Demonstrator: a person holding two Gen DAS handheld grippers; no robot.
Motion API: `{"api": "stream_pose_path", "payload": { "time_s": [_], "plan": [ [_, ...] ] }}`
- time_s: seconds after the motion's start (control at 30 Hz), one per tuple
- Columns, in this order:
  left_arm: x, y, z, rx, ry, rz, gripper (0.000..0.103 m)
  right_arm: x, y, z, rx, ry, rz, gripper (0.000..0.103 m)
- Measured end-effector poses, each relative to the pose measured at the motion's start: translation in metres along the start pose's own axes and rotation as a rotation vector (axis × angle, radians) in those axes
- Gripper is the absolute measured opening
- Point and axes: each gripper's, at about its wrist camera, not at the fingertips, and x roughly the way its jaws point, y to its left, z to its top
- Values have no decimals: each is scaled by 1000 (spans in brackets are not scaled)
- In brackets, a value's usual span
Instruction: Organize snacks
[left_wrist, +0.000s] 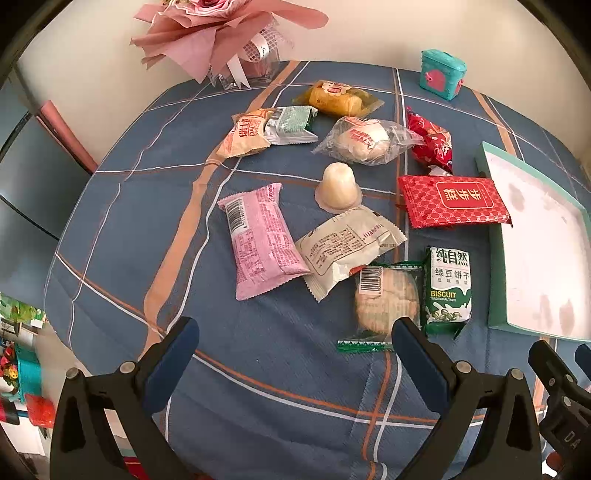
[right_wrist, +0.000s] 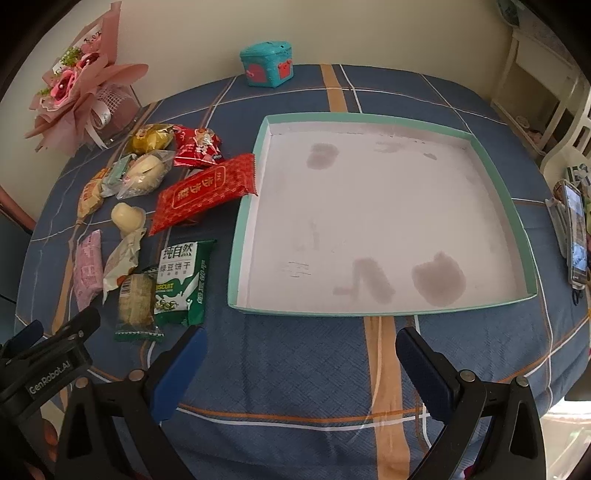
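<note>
Left gripper (left_wrist: 293, 334) spread, empty; right gripper (right_wrist: 300, 343) likewise; wrapped snacks (left_wrist: 332, 206) scattered beside teal-rimmed tray (right_wrist: 495, 177).

Pink bouquet (right_wrist: 79, 94) in clear vase at table's far left edge. Teal toy chest (right_wrist: 267, 64) at far edge, straight ahead of right gripper. Phone (right_wrist: 576, 236) on stand at right edge. Blue plaid tablecloth (right_wrist: 295, 369) beneath.

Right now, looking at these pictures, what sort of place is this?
Most likely a room in someone's home, at a table under a blue plaid tablecloth. A wrapped pink bouquet stands against the wall, a phone lies at the table's edge, and white furniture stands behind.
</note>
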Motion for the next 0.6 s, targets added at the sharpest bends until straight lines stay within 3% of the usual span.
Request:
{"api": "stream_pose_path", "payload": {
  "time_s": [0.6],
  "plan": [
    [1, -5, -3, -17, 12, 16, 103, -2, 2, 2, -22, 10, 17, 103]
  ]
}}
